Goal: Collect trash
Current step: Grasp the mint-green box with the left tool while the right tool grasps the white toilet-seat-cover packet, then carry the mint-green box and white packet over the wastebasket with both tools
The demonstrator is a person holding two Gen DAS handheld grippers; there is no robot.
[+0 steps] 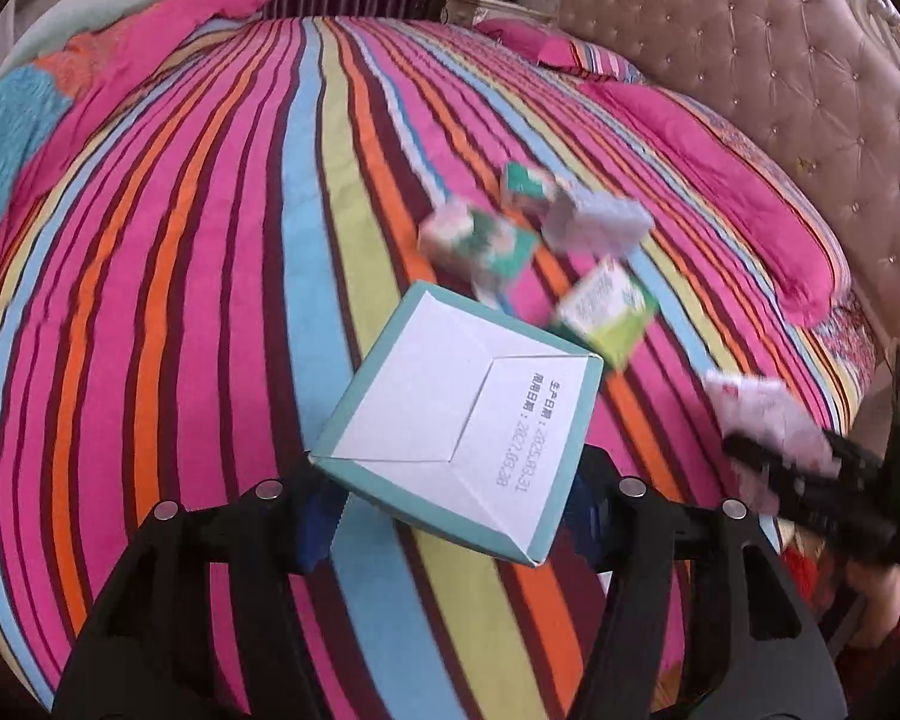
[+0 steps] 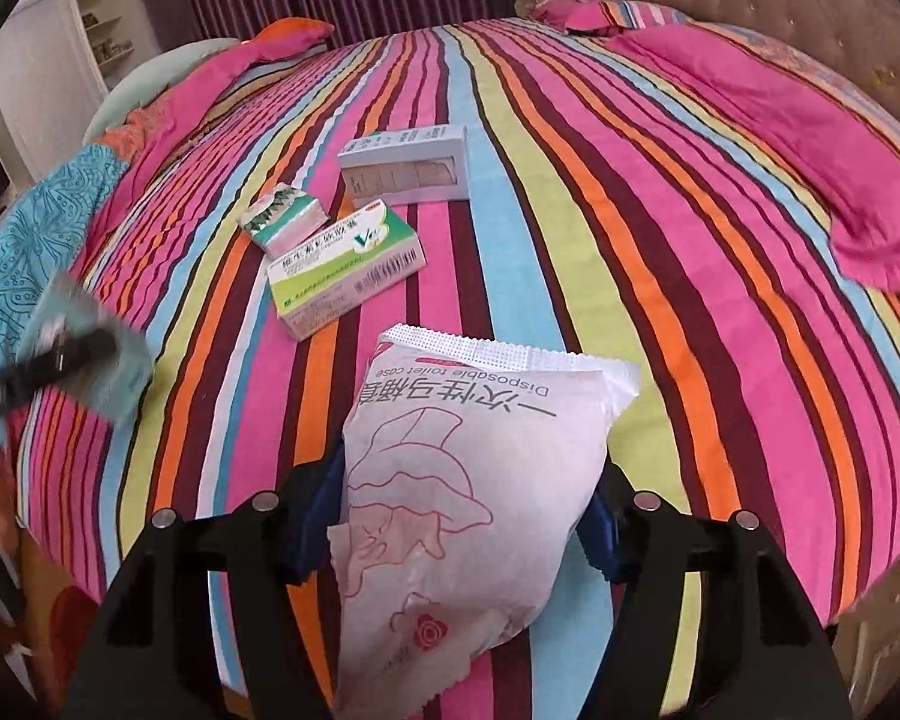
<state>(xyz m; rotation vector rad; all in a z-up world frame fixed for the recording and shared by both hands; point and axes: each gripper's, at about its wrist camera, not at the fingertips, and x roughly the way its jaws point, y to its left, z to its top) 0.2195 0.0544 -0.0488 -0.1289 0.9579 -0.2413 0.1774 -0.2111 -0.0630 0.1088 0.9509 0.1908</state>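
Observation:
My left gripper (image 1: pixel 450 510) is shut on a flat white box with teal edges (image 1: pixel 456 420), held above the striped bed; the same box shows blurred in the right wrist view (image 2: pixel 90 354). A white packet with pink print (image 2: pixel 474 480) is clamped in my right gripper (image 2: pixel 462 528); it also appears at the right of the left wrist view (image 1: pixel 762 414). On the bedspread lie a green-and-white medicine box (image 2: pixel 345 267), a small green tissue pack (image 2: pixel 282 219) and a long white box (image 2: pixel 408 165). The left wrist view shows them blurred: medicine box (image 1: pixel 606 309), tissue pack (image 1: pixel 480 246), white box (image 1: pixel 594 222).
The bed (image 2: pixel 570 180) has a multicoloured striped cover. A pink pillow (image 2: pixel 810 138) lies along the tufted headboard (image 1: pixel 750 60). Folded blankets in blue and pink (image 2: pixel 42 228) sit at the far left. A white cabinet (image 2: pixel 48 60) stands beyond the bed.

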